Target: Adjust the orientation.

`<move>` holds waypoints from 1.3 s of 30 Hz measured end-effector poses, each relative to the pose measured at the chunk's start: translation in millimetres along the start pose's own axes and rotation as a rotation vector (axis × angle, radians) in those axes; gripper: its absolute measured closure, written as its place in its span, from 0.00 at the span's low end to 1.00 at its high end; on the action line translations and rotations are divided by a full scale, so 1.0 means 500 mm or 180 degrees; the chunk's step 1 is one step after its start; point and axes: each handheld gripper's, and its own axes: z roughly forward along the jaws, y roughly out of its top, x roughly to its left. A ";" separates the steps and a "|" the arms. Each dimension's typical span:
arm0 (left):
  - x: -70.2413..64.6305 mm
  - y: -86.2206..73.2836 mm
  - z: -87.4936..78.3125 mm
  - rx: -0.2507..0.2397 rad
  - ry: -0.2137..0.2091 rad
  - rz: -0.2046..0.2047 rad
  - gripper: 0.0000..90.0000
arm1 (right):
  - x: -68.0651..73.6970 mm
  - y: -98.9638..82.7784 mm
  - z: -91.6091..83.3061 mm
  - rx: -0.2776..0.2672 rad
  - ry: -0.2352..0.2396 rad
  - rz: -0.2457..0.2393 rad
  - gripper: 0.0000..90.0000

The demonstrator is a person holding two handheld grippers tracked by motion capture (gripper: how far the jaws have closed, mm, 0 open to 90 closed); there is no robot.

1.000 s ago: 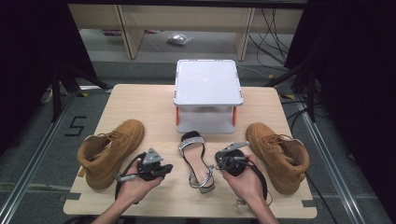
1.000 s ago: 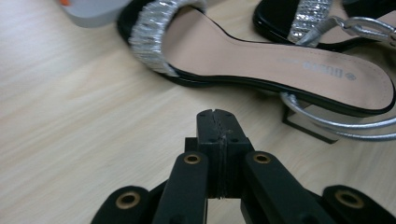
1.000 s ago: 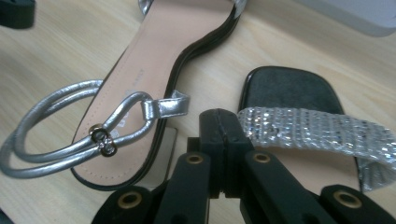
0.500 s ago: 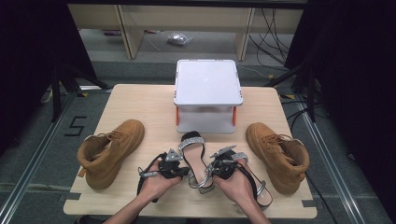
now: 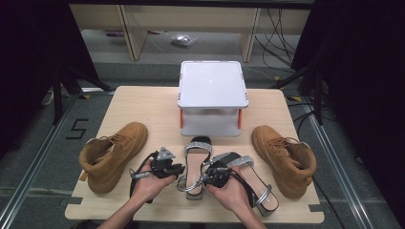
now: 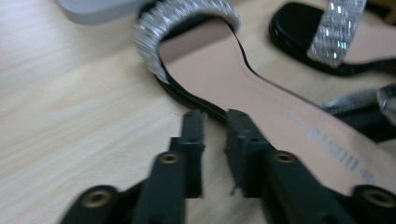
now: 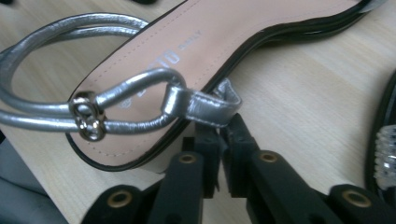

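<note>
Sandals are being handled at the table's (image 5: 143, 107) near edge. The left sandal (image 5: 193, 164) is being flanked by both grippers: the left gripper (image 6: 215, 135), jaws just parted, touching its edge; the right gripper (image 7: 219, 133) nearly closed beneath its silver strap (image 7: 205, 105).

The table (image 5: 143, 100) is light wood with a fine grain and a matt, smooth face. The two sandals (image 5: 195, 164) have a soft, matt beige insole, like leather, with a thin glossy black edge. Their toe bands (image 6: 154, 28) are covered with small glittering stones and look rough. The silver ankle straps (image 7: 60, 116) look like shiny metallic leather, joined by a small polished metal ring (image 7: 86, 119). The boots (image 5: 112, 152) are tan, matt and velvety, like suede. The box (image 5: 212, 90) looks like smooth, pale grey plastic. The gripper jaws are matt black plastic.
</note>
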 end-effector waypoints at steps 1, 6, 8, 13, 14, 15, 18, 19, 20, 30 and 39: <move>0.001 0.005 -0.005 -0.0020 -0.0009 -0.0110 0.75 | 0.001 -0.001 -0.004 0.0023 0.0019 0.0064 0.92; -0.019 0.036 -0.003 -0.0048 -0.0111 -0.0483 0.46 | -0.013 -0.003 -0.038 -0.0093 -0.0128 0.0047 0.78; -0.025 0.042 0.003 0.0012 -0.0104 -0.0492 0.42 | -0.016 -0.005 -0.053 -0.0076 -0.0179 0.0112 0.73; -0.047 0.072 0.047 0.0268 0.0070 -0.0549 0.36 | -0.022 -0.013 -0.076 -0.0115 -0.0255 0.0208 0.63; -0.051 0.081 0.061 0.0474 0.0128 -0.0539 0.36 | -0.026 -0.015 -0.077 -0.0117 -0.0265 0.0186 0.62; -0.054 0.083 0.068 0.0521 0.0167 -0.0545 0.36 | -0.027 -0.016 -0.077 -0.0123 -0.0274 0.0217 0.60; -0.058 0.087 0.079 0.0677 0.0190 -0.0569 0.34 | -0.028 -0.019 -0.077 -0.0101 -0.0284 0.0279 0.57; -0.062 0.089 0.088 0.0740 0.0192 -0.0627 0.34 | -0.029 -0.021 -0.075 -0.0086 -0.0291 0.0303 0.54; -0.062 0.089 0.088 0.0740 0.0192 -0.0627 0.34 | -0.029 -0.021 -0.075 -0.0086 -0.0291 0.0303 0.54; -0.066 0.105 0.109 0.1099 0.0306 -0.0855 0.29 | -0.030 -0.023 -0.070 -0.0071 -0.0314 0.0361 0.46; -0.053 0.094 0.131 0.1328 0.0151 -0.0987 0.25 | -0.031 -0.023 -0.064 -0.0003 -0.0300 0.0365 0.45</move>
